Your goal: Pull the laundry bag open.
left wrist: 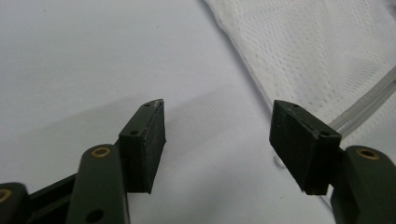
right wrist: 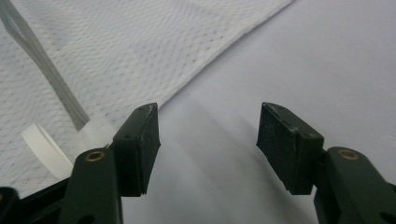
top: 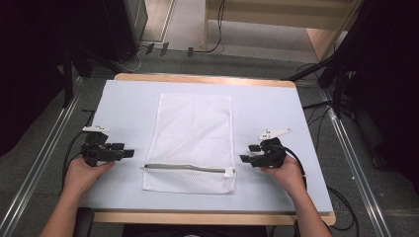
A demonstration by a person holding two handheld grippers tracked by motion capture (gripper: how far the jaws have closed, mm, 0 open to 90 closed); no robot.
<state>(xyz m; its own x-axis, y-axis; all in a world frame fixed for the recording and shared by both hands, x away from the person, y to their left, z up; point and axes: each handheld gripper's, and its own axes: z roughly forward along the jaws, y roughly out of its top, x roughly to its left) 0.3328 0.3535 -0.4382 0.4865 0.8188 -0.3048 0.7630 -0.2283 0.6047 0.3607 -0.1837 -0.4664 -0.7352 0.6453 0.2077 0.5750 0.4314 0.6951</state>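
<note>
White mesh bag [top: 191, 143] lying flat at the centre of the table [top: 276, 106], zipper [top: 185, 167] toward the person, flanked by left gripper [top: 129, 150] and right gripper [top: 247, 153], both wide open and empty, apparently poised to grasp its 2 sides.

Each bare forearm ends in a hand gripping a black tool: the left tool [top: 129, 153] and the right tool [top: 247, 153]. Both carry a pale grey three-cornered plate on top and trail a black cable. Up close, the dark, blocky jaws show small screws and brass-ringed pivot holes; their pads look scuffed.
</note>
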